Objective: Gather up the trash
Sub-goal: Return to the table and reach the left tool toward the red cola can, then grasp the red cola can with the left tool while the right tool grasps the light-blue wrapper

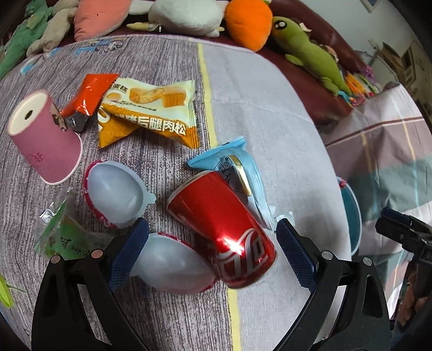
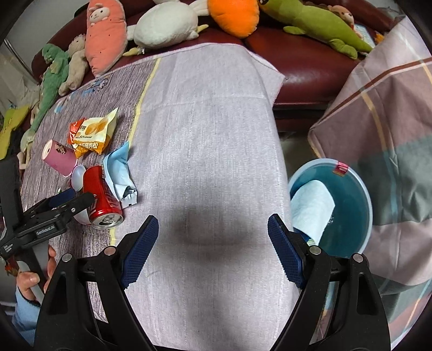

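Left gripper (image 1: 212,251) spread wide, pads either side of a red aluminium cola can (image 1: 224,232) lying on its side, not pressing it. At 8 o'clock of the can, two translucent white plastic half-shells (image 1: 116,193); at 1 o'clock, a light-blue foil wrapper (image 1: 237,172). Farther, at 10 o'clock, a tipped pink paper cup (image 1: 44,137) and yellow snack packets (image 1: 151,108). Right gripper (image 2: 213,249) open over bare grey cloth (image 2: 216,135), holding nothing. At 3 o'clock, a round blue plastic basin (image 2: 351,205) containing white paper (image 2: 310,208). Beyond, plush toys (image 2: 167,24) along a dark-red sofa (image 2: 305,78).

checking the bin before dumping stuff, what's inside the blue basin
A white crumpled paper towel lies against the near-left wall of the blue basin; the rest shows bare blue bottom. What lies under the towel is covered.
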A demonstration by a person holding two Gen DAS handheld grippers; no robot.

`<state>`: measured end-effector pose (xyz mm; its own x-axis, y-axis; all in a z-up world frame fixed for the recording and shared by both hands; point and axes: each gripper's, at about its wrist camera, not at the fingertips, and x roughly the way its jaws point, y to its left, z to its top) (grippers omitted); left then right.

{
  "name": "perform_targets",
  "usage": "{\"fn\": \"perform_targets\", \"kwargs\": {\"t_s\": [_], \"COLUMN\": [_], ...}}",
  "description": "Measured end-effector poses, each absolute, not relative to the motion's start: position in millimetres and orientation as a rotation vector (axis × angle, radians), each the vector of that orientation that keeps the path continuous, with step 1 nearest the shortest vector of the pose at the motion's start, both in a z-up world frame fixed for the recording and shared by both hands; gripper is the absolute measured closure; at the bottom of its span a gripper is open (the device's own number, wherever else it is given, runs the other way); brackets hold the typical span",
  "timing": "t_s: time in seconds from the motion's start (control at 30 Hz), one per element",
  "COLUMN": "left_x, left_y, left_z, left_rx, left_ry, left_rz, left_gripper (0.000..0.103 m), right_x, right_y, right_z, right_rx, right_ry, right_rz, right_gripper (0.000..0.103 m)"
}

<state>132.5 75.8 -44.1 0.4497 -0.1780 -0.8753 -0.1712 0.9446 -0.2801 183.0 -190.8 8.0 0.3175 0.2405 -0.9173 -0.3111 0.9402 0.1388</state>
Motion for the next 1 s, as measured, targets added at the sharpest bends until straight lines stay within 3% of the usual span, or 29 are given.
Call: {"fn": "perform_targets", "kwargs": {"t_s": [0.33,0.53,0.83,0.87,0.93,1.0], "left_x": [134.8,119.8,108.9,107.7,106.2,105.6], "left_y": [78.9,93.5,112.6,114.5,118.5,122.1], "left_z": [-66.5,-61.3,-63.7,-64.3,-65.4,-66.6], "left_rx": [-0.345,-0.312,-0.341,-0.348,-0.364,-0.382], "left_ry": [1.152,1.123,1.093,1.091,1.089,1.086], "left_rz": [-0.005,-0.046,-0.105,-0.114,-0.128,-0.137], "left_gripper": [0.009,0.042,0.043,0.043,0.043,0.042], "right_x": [192.6,199.1,213.2,214.7,217.6,221.8], "right_y": [-178.9,-159.0,-90.0,-80.1,-61.9,-47.7], "right_z": [-5.4,-10.6,-17.5,-19.8,-25.3,-32.8], "right_rx": [-0.048,-0.041,-0.051,-0.064,-0.085,-0.093], "right_ry": [1.221,1.240,1.245,1.247,1.257,1.277], "right_rz": [0.372,0.400,0.535,0.552,0.584,0.605], "right_gripper": [0.024,0.024,0.024,0.025,0.040,0.044]}}
